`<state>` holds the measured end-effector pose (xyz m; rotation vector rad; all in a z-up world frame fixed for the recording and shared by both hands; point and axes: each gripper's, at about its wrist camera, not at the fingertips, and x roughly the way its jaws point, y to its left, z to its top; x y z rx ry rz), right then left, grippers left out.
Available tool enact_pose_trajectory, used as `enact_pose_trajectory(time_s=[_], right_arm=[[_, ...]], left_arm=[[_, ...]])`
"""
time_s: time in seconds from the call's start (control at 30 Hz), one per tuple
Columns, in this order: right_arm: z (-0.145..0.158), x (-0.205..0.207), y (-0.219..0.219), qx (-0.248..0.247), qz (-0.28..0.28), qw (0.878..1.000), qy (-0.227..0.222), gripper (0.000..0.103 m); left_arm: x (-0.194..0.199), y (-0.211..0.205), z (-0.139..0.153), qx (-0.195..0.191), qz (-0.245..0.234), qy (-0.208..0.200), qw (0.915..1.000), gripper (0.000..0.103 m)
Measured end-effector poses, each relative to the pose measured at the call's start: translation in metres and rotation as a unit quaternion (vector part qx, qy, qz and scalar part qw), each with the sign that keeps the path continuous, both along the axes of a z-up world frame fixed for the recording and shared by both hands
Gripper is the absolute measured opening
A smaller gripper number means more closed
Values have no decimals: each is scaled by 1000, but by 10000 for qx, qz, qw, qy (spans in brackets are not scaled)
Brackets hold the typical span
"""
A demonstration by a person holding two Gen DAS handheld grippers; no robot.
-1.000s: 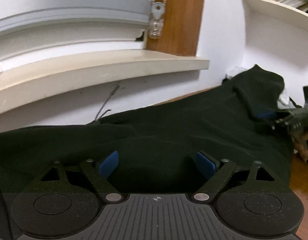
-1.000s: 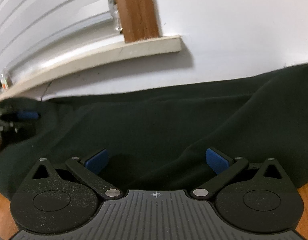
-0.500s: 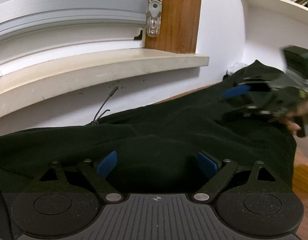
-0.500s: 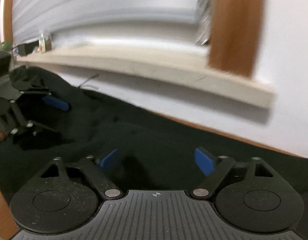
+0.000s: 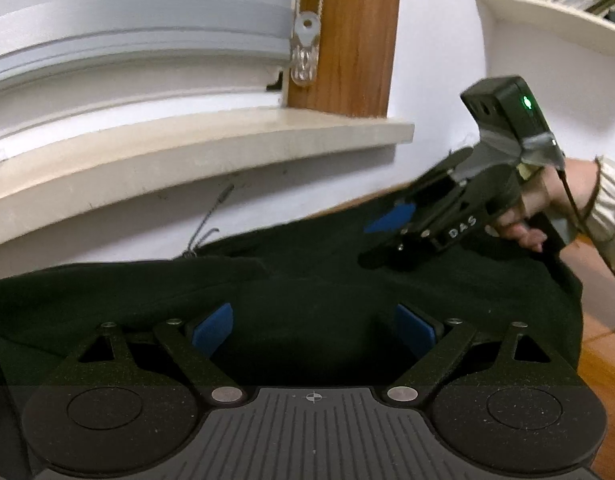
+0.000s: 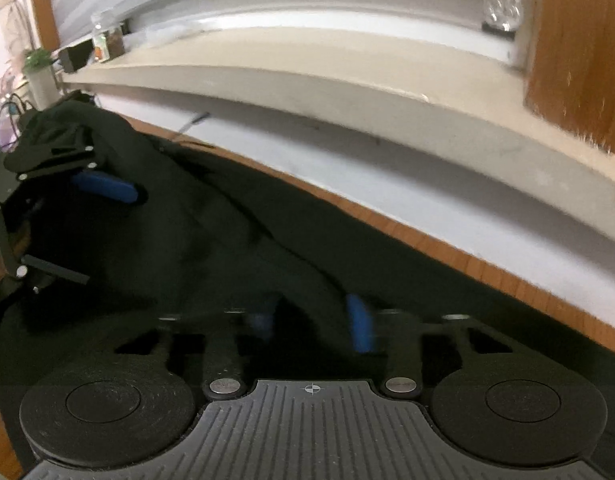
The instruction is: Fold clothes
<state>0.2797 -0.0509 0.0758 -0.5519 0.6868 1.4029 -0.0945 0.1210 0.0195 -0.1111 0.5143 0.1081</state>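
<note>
Dark garment lies spread across the lower half of both views, on a wooden table under a windowsill; no finished fold is seen. Left gripper: jaws wide apart over cloth. Right gripper: jaws just closing, a cloth ridge pinched between. Wall crowds the upper edge; bare wood lower right.

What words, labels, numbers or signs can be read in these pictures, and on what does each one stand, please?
"DAS": raised letters on the side of the right gripper, in the left wrist view.
Book spines on the shelf: print is there, too small and blurred to read.
Small jar on the sill: label too blurred to read.
Nothing legible on the black garment or the left gripper.
</note>
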Motion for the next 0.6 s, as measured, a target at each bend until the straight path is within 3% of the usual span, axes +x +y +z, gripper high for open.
enact_pose_trajectory(time_s=[0.07,0.23,0.33,0.4,0.43,0.53,0.6], right_arm=[[7,-7,-3,76,-4,9996,-255,13],[43,-23,-14,808,-244,9912,-1023,8],[64,-38,-19,1498,-455,9723,-1738,8],[58,-51,-14,1799,-608,9505,-2461,9],[53,-51,-9,1699,-629,9511,-2502,9],[42,-48,-2,1440,-748,9551,-2478,25],[42,-43,-10,1439,-855,9563,-2399,61]], left_arm=[[-4,-1,3,21,12,-89,10000,90],[-13,-4,14,175,161,-316,9992,91],[-21,-1,22,188,317,-520,9980,91],[-24,2,25,290,491,-556,9968,91],[-25,4,24,335,565,-525,9965,91],[-25,11,19,340,739,-339,9961,91],[-24,15,16,295,769,-228,9963,91]])
